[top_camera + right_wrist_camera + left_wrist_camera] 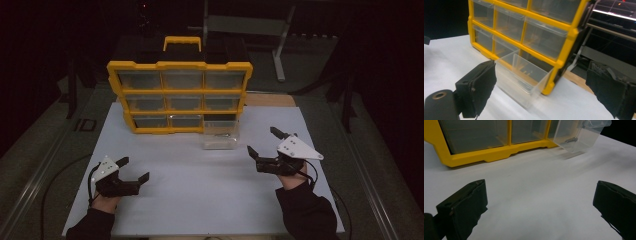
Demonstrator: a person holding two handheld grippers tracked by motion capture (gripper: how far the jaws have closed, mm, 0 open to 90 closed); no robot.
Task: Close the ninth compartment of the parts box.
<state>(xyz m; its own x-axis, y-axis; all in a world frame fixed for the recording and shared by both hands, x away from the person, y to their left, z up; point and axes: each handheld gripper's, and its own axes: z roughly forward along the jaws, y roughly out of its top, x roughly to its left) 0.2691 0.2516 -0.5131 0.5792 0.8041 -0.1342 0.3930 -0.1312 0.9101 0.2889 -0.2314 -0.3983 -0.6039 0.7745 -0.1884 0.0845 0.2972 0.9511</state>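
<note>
A yellow drawer cabinet [179,95] with clear drawers stands at the back of the white table [200,185]. Its bottom right drawer [220,134] is pulled out toward me; the same drawer [520,77] holds a few small screws in the right gripper view, and one screw lies in this drawer [580,135] in the left gripper view. My left gripper [134,170] is open near the front left, nothing between its jaws. My right gripper [264,141] is open to the right of the drawer, also empty.
The cabinet [529,32] has a yellow carry handle [182,42] on top. A grey metal stand [280,55] is behind the table at the right. Dark floor lies around the table's edges.
</note>
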